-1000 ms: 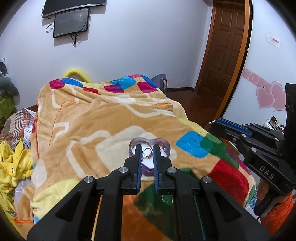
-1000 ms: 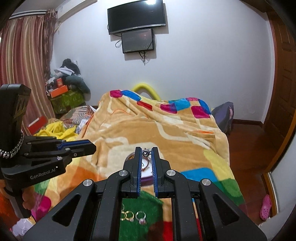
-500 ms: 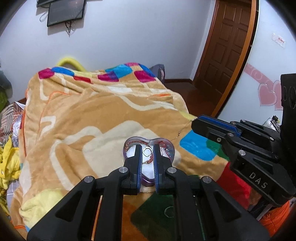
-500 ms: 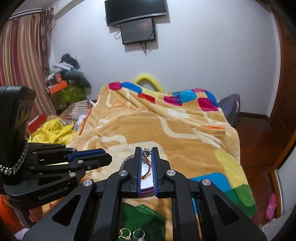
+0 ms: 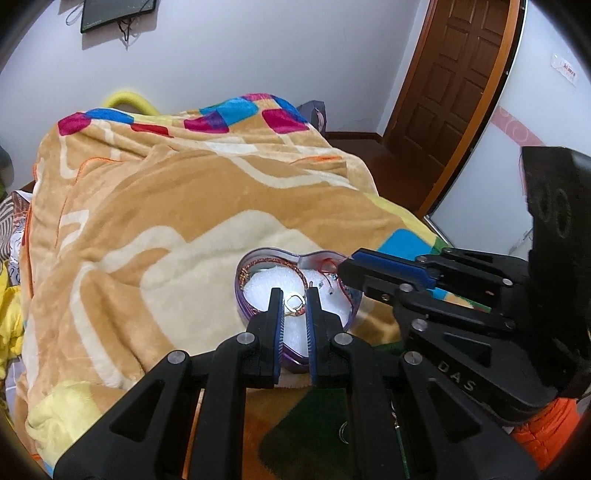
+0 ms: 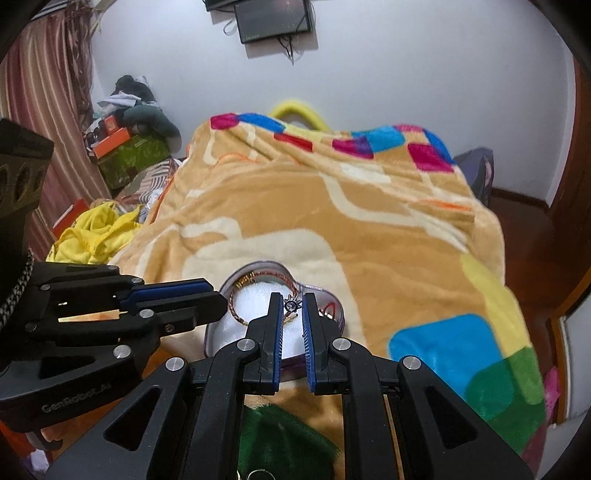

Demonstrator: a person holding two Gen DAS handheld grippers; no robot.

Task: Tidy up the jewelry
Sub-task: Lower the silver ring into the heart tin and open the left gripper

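Your left wrist camera looks forward and down along its hand-held gripper [image 5: 294,295], close over the heart-shaped box [image 5: 258,260] near the bed's [image 5: 147,206] foot edge. Your right wrist camera [image 6: 293,300] faces likewise from just right. Both share the box [image 6: 317,290], the bed [image 6: 369,221] and the far wall.

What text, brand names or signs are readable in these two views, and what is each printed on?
"DAS": right gripper, on its body, left wrist view.
"GenRobot.AI": left gripper, on its body, right wrist view; faint.
Wall sign beside the door: red print, too small to read.
Screen on the wall: nothing readable.
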